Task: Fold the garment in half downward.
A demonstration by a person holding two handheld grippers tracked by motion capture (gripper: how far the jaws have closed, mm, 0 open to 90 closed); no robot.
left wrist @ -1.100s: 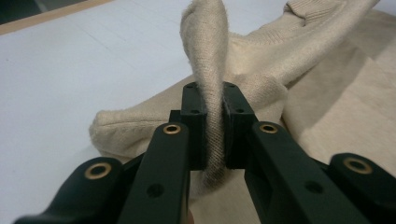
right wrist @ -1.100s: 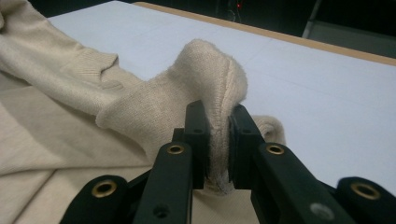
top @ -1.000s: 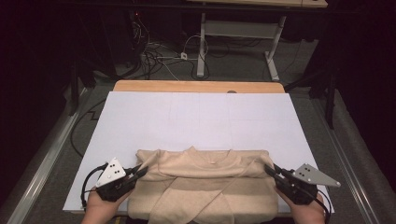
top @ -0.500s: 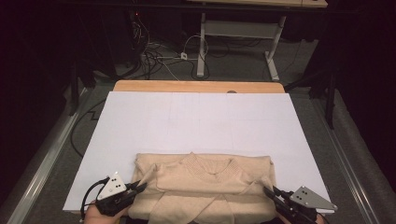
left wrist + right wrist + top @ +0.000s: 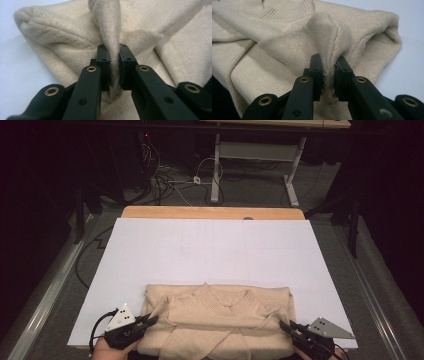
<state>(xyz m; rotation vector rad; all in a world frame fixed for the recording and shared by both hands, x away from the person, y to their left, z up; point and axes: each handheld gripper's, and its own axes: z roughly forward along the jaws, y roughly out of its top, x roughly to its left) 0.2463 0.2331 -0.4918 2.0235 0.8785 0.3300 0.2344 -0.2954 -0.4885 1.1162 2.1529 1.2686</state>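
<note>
While both grippers pinch the beige sweater [image 5: 220, 320] | left gripper [image 5: 151, 320] and right gripper [image 5: 283, 325] clamp its side folds (probably to fold evenly) | sweater lies at white sheet's [image 5: 210, 250] near edge

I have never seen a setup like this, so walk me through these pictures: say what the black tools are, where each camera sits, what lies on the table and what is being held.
No robot here: a person holds a hand-worn clamp with two black jaws in each hand. The high view looks down from above the person's side of the table. There the left gripper sits at the lower left and the right gripper at the lower right, each at one side of a folded beige knit sweater. The sweater lies on a white sheet that covers the table, its neckline towards the far edge. The other two pictures come from cameras riding on the tools, looking along their jaws. In both, the jaws are shut on a pinched-up fold of the sweater.
</note>
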